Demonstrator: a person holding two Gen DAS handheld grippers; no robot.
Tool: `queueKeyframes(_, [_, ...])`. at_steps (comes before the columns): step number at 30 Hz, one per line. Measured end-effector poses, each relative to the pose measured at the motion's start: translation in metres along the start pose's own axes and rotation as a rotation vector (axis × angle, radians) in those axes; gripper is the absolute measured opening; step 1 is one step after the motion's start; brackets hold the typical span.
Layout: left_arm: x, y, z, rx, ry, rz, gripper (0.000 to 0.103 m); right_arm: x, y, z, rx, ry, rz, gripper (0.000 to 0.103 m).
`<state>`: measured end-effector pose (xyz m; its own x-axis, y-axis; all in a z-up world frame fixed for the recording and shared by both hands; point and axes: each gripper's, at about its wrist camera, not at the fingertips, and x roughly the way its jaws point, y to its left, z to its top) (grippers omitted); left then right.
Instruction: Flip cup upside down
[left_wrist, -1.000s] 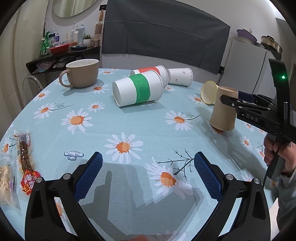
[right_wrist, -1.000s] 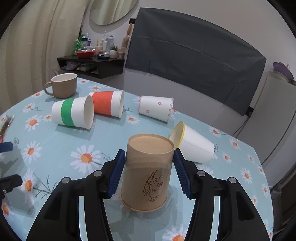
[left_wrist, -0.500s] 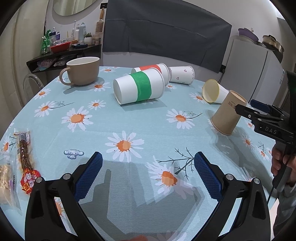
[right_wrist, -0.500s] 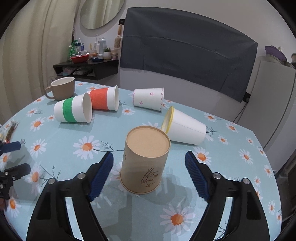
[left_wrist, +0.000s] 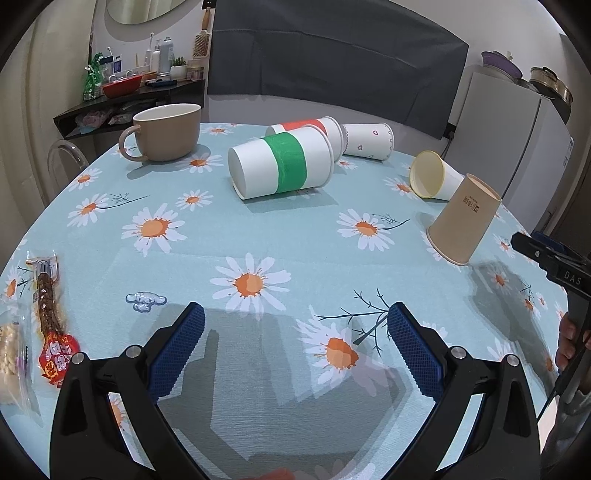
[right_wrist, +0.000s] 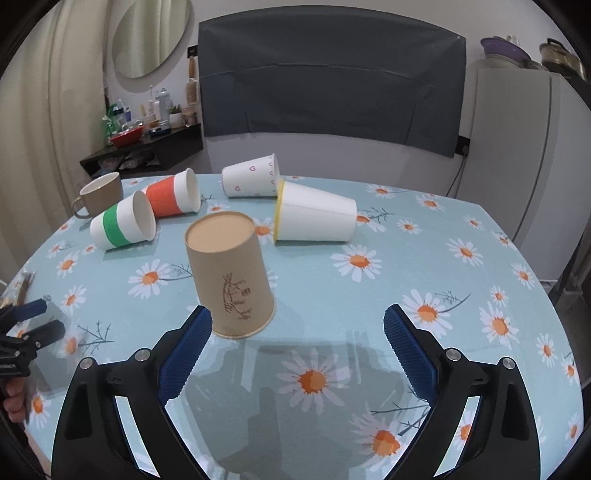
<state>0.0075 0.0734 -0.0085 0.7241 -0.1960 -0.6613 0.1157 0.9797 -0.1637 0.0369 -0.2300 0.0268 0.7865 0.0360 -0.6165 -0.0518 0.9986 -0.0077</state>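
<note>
A brown paper cup (right_wrist: 231, 278) stands upside down on the daisy tablecloth (right_wrist: 424, 266), its closed base up. It also shows at the right of the left wrist view (left_wrist: 463, 219). My right gripper (right_wrist: 297, 345) is open and empty, just behind the cup, with its left pad (right_wrist: 188, 356) near the cup's rim. My left gripper (left_wrist: 295, 350) is open and empty over the near part of the table.
Several paper cups lie on their sides: green-banded (left_wrist: 280, 166), red-banded (right_wrist: 173, 195), heart-printed (right_wrist: 251, 177) and yellow-rimmed (right_wrist: 314, 218). A brown mug (left_wrist: 166, 133) stands upright at the far left. Snack packets (left_wrist: 50, 317) lie at the left table edge.
My right gripper opened, let go of the brown cup and drew back from it. The cup stays upside down on the table. My left gripper has not moved.
</note>
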Motion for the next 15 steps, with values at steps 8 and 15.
queueKeyframes(8, [-0.001,-0.004,0.000,0.019,-0.005,0.017,0.097,0.008,-0.028,-0.021,0.110,0.077,0.025,0.090])
queueKeyframes(15, [-0.001,-0.006,0.000,0.029,-0.001,0.036,0.097,0.009,-0.021,-0.028,0.088,0.113,0.021,0.093])
